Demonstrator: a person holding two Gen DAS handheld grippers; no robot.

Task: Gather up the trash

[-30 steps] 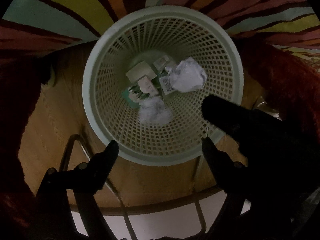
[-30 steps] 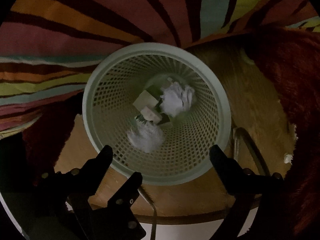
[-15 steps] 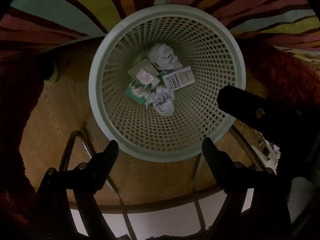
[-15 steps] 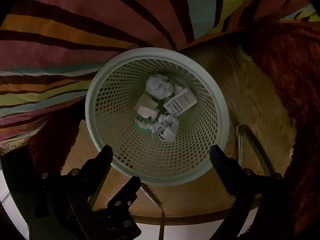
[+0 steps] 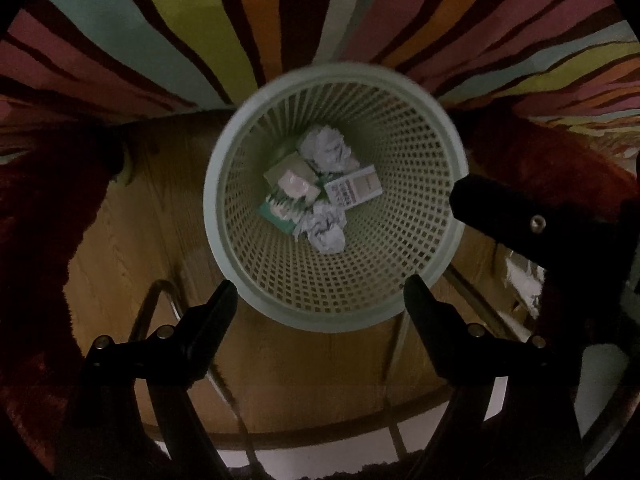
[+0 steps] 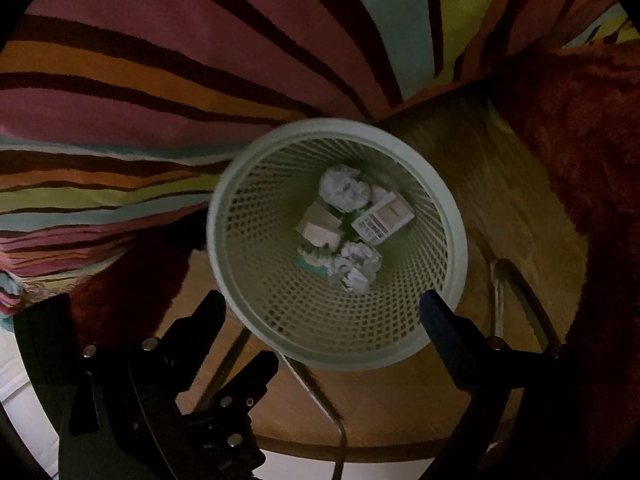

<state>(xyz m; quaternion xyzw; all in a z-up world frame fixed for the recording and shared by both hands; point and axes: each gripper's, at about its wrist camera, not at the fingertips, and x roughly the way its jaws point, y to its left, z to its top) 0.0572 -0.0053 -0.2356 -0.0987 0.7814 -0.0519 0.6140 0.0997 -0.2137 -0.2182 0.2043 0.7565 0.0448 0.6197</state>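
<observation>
A pale green mesh waste basket (image 5: 224, 232) (image 6: 224, 264) stands below both grippers on a round wooden stool top. Inside lie two crumpled paper balls (image 5: 330, 150) (image 6: 344, 188), a second ball (image 5: 328, 226) (image 6: 358, 266), a white printed carton (image 5: 354, 188) (image 6: 382, 218) and small boxes (image 5: 290, 178) (image 6: 320, 226). My left gripper (image 5: 320, 292) is open and empty above the basket's near rim. My right gripper (image 6: 322, 312) is open and empty too; it also shows in the left wrist view as a dark finger (image 5: 496, 210) at the right.
A striped multicolour rug (image 5: 200, 28) (image 6: 160, 60) covers the floor beyond. A dark red furry rug (image 5: 44, 208) (image 6: 592, 128) flanks the stool. Metal stool legs (image 5: 160, 300) (image 6: 516, 296) show under the wooden top (image 5: 312, 384).
Both grippers have risen and pulled back, so the basket looks smaller. The paper balls that were falling have settled among the boxes at the bottom.
</observation>
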